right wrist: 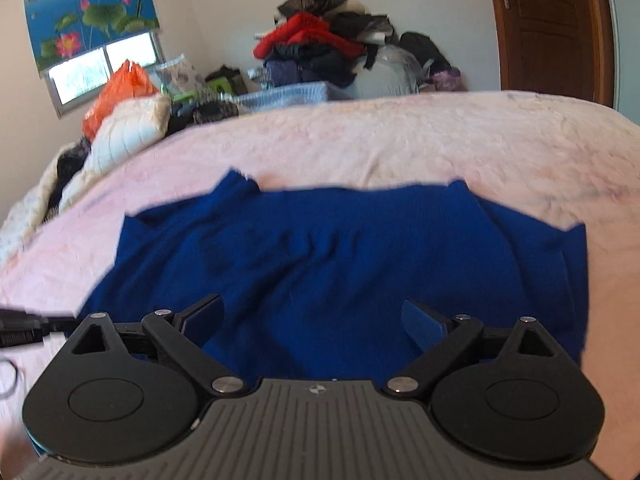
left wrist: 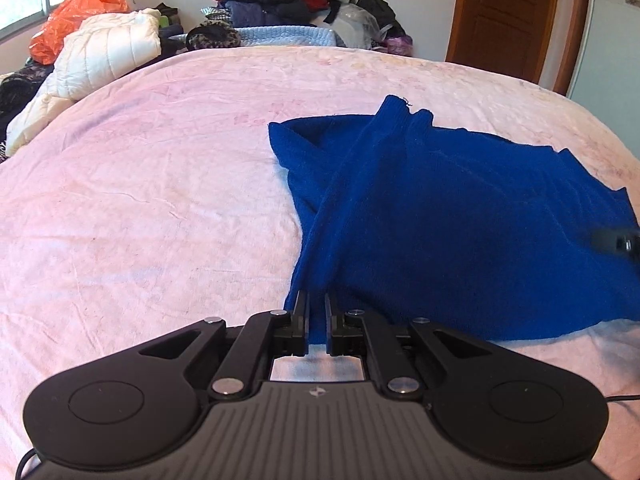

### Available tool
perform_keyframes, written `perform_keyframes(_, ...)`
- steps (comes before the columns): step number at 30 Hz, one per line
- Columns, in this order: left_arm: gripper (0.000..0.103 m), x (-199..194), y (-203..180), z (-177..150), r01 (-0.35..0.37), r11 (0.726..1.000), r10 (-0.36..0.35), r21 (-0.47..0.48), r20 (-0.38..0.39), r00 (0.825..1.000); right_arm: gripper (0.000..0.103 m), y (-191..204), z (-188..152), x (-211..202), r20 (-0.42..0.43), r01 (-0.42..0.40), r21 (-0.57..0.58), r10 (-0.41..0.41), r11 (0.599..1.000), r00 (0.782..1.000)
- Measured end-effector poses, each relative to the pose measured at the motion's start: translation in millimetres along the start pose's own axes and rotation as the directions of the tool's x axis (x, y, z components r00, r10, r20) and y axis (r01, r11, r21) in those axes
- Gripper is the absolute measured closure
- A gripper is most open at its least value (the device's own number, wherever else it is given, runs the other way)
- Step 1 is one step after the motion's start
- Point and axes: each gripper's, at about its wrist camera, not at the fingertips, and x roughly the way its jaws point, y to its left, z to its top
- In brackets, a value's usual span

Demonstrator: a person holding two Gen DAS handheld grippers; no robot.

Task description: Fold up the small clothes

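Left hand-held gripper [left wrist: 317, 312] clamped on blue sweater [left wrist: 460, 216] edge; right hand-held gripper [right wrist: 312, 320] wide above it

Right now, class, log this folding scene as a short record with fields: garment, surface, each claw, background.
garment: blue knit sweater, spread out, sleeve pulled toward the left claw
surface: pink blanket on a bed
left claw: shut on the sweater's fabric
right claw: open above the sweater, nothing gripped
background: heap of clothes, orange bag, white padded jacket, brown door
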Motion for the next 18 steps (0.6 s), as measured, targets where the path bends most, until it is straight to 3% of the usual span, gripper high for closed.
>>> perform_keyframes(4,0.096,-3,-8,-3,-0.075,0.997,0.075,-0.018,0.000,0.997,0.007,-11,-21,-7,0.006,0.117,0.002,-0.117,0.993,0.993)
perform_keyframes(8,0.096,-4,-24,-8,-0.144,0.989,0.144,-0.022,0.006,0.990,0.005,-6,-30,-19,0.032,0.145,-0.011,-0.144,0.989,0.989)
perform_keyframes(13,0.095,-3,-37,-14,-0.153,0.988,0.153,-0.012,0.010,0.988,0.001,5,-43,-14,0.017,0.196,-0.124,-0.195,0.973,0.981)
perform_keyframes(18,0.094,-3,-37,-16,-0.158,0.987,0.158,-0.015,-0.002,0.987,0.000,0,-52,-15,0.040,0.178,-0.118,-0.175,0.977,0.984)
